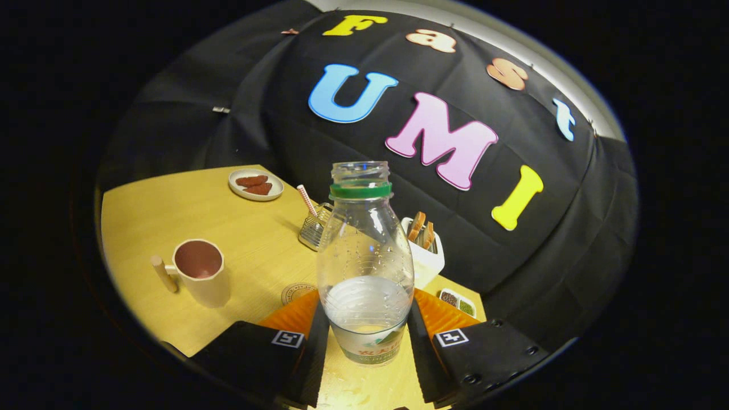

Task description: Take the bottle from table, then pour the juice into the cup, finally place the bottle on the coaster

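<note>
Clear plastic bottle (365,267) with green neck ring, cap off, sits upright between the two fingers (297,314). Both fingers press its lower sides, left and right of the label band: gripper (365,324) is clamped on the bottle. Pale liquid fills roughly the lower third; droplets cling to the inside wall above the liquid line. Whether the bottle's base touches the counter cannot be told.

Positions relative to the bottle, left to right:
- Beige cup (200,272) with a peg-like handle and dark pinkish inside, well to the left, standing upright on the light wooden counter (245,239). Inside looks empty.
- Small white plate (256,184) with reddish-brown pieces, far left and beyond, near the back edge of the counter.
- Round brown coaster (295,292), just left of the bottle, partly hidden by the left finger.
- Wire-mesh holder (315,228) with a red-and-white striped straw (307,200), just behind-left.
- White square container (424,259) holding brown sticks, just behind-right.
- Small white two-part dish (457,302) with dark and green contents, right, near the right finger.

Black cloth wall closes the booth behind the counter.
</note>
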Motion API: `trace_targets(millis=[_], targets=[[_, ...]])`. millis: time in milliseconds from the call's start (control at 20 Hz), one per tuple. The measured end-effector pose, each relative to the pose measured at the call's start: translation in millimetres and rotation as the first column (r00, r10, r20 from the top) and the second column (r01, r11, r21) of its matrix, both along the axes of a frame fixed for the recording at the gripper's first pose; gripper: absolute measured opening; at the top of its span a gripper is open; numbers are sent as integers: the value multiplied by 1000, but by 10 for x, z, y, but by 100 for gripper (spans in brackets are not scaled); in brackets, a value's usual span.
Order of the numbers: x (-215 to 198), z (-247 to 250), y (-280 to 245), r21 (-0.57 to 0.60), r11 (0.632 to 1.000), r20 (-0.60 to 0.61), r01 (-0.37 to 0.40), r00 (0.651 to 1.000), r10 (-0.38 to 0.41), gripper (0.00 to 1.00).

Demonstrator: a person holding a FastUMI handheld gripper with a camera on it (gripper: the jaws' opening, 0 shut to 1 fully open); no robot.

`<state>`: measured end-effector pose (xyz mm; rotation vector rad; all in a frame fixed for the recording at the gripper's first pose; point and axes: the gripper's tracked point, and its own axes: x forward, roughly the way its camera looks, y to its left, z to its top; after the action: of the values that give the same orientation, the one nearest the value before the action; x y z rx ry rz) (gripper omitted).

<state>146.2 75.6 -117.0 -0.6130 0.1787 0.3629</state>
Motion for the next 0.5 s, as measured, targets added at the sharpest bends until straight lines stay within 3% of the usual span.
trace_targets(millis=[300,500], targets=[[-18,-94,279,-145,989,28,-22,999,26,68],[-20,-170,463,-275,960,63,-55,995,76,68]])
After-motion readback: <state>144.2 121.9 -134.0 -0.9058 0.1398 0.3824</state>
